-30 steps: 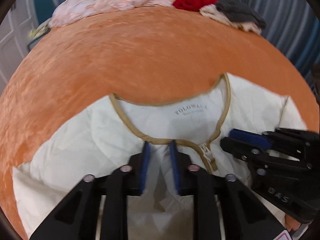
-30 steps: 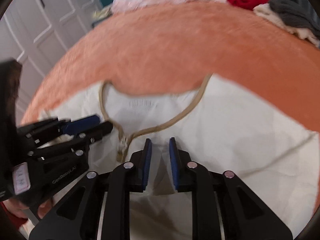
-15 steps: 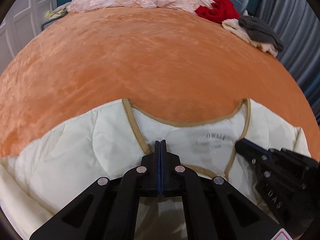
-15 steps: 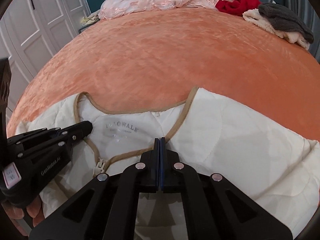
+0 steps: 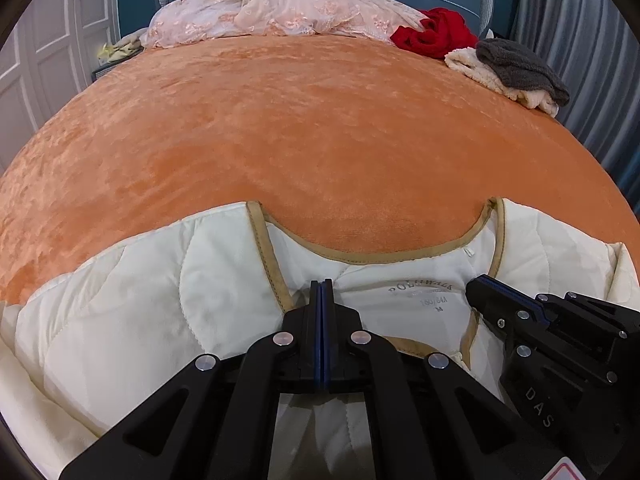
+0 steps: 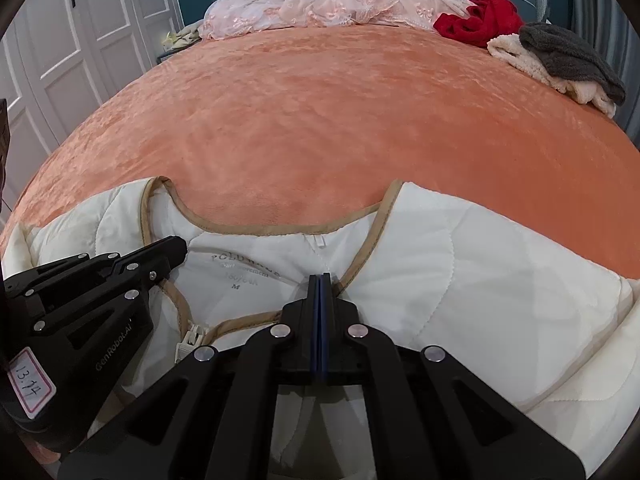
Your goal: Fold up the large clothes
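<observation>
1. Jacket [image 5: 132,320]: a cream quilted garment with tan trim, lying front-up at the near edge of the bed [image 5: 320,140]. The collar [image 5: 360,256] points toward the headboard. The body runs back under both grippers and out of view.

2. Left gripper [image 5: 322,292]: jaws fully together, no gap between the blue pads. The tips sit at the wearer-side left front panel, just beside the tan neckline trim. A fold of fabric appears pinched, but the contact is hidden by the jaws; treat the hold as probable.

3. Right gripper [image 6: 320,286]: jaws likewise pressed together, tips at the opposite front panel where the trim meets the neck opening. Same judgement: fabric probably gripped, not confirmed.

4. Key relation: the two grippers stand side by side across the neckline, one on each front panel, with the zip pull [image 6: 188,340] between them. The jacket's long axis runs from the collar toward the operator. Neither gripper is nearer; the hold is symmetric.

5. Judgement for the next move: both grippers must travel together along the long axis, keeping the same spacing. Uneven travel would skew the fold line.

6. Other clothes [image 5: 436,36] lie well apart at the far end.
</observation>
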{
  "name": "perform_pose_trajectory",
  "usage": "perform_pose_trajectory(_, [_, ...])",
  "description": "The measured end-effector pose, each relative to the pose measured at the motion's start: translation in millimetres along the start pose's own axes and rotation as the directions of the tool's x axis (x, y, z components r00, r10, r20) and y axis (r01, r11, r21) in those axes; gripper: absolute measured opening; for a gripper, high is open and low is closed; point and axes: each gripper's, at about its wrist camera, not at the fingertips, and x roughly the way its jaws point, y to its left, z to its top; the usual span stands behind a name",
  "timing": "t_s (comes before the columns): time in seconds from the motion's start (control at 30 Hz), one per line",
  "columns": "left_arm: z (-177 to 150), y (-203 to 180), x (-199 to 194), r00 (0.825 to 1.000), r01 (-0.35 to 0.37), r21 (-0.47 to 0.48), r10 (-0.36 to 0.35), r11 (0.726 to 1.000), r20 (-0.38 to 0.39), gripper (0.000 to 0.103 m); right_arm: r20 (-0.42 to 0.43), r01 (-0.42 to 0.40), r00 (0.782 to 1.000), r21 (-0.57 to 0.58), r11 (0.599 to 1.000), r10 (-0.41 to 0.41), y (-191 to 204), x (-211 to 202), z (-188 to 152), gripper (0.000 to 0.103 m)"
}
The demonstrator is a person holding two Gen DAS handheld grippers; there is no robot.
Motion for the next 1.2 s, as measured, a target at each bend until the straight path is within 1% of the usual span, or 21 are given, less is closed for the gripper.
perform_pose_trajectory(0.1, [0.3, -1.8, 0.3, 1.0, -0.011, 0.008, 0.011, 1.0, 0.001, 0.0, -0.002, 0.011, 1.0, -0.01, 1.0, -0.012, 1.0, 0.6, -0.3, 0.0])
perform_pose_trajectory(0.27, [0.8, -7.7, -1.0, 0.999, -0.052, 0.037, 0.052, 0.998, -0.007, 0.001, -0.005, 0.048, 0.999, -0.04, 0.998, -0.048, 6.9, -0.3, 0.4, 0.0])
perform_pose_trajectory(0.4, [4.8, -9.6, -9.8, 0.997, -0.077, 0.049, 0.078, 0.996, -0.024, 0.001, -0.03, 0.041, 0.999, -0.034, 0.999, -0.042, 9.6, -8.5, 6.4, 0.0])
perform_pose_trajectory(0.43, [6.6, -8.7, -16.4, 0.996, -0.084, 0.039, 0.085, 0.996, -0.03, 0.003, -0.034, 0.035, 0.999, -0.02, 0.999, -0.036, 9.7, -16.1, 8.9, 0.0])
perform_pose_trajectory(0.5, [6.4, -3.8, -32.2, 0.998, -0.055, -0.01, 0.054, 0.998, -0.029, 0.006, -0.025, -0.015, 1.0, 0.021, 1.0, 0.016, 7.3, -32.9, 9.0, 0.002])
perform_pose_trajectory(0.57, [3.8, -1.6, -46.6, 0.998, -0.052, -0.035, 0.051, 0.998, -0.026, 0.015, -0.025, -0.042, 0.999, 0.049, 0.998, 0.043, 5.5, -45.9, 4.6, 0.002])
perform_pose_trajectory(0.6, [1.9, -2.1, -51.9, 0.998, -0.059, -0.036, 0.059, 0.998, -0.024, 0.023, -0.029, -0.061, 0.998, 0.056, 0.997, 0.063, 5.6, -49.1, 1.1, 0.002])
perform_pose_trajectory(0.63, [-0.6, -2.1, -54.7, 0.998, -0.063, -0.039, 0.062, 0.997, -0.025, 0.026, -0.037, -0.068, 0.997, 0.061, 0.996, 0.071, 5.0, -49.0, -0.7, 0.002])
perform_pose_trajectory(0.73, [-6.7, -4.8, -45.2, 0.997, -0.049, -0.043, 0.046, 0.998, -0.061, 0.029, -0.073, -0.066, 0.995, 0.07, 0.995, 0.071, 5.2, -35.0, -9.3, 0.002])
perform_pose_trajectory(0.77, [-9.8, -6.2, -40.0, 0.996, -0.062, -0.03, 0.06, 0.998, -0.061, 0.029, -0.076, -0.066, 0.995, 0.072, 0.995, 0.071, 3.8, -31.8, -11.3, 0.001])
perform_pose_trajectory(0.93, [-19.2, -16.6, -29.8, 0.994, -0.105, 0.02, 0.105, 0.994, -0.011, 0.031, -0.039, -0.076, 0.996, 0.078, 0.994, 0.079, 2.8, -23.3, -17.5, 0.0])
perform_pose_trajectory(1.07, [-21.7, -15.2, -26.5, 0.995, -0.1, 0.013, 0.1, 0.995, 0.01, 0.032, -0.025, -0.082, 0.996, 0.083, 0.993, 0.084, 2.2, -21.5, -20.1, 0.0])
perform_pose_trajectory(1.2, [-20.9, -15.0, -24.5, 0.994, -0.105, 0.012, 0.105, 0.994, 0.01, 0.033, -0.024, -0.086, 0.996, 0.092, 0.992, 0.088, 1.2, -20.2, -17.9, 0.0])
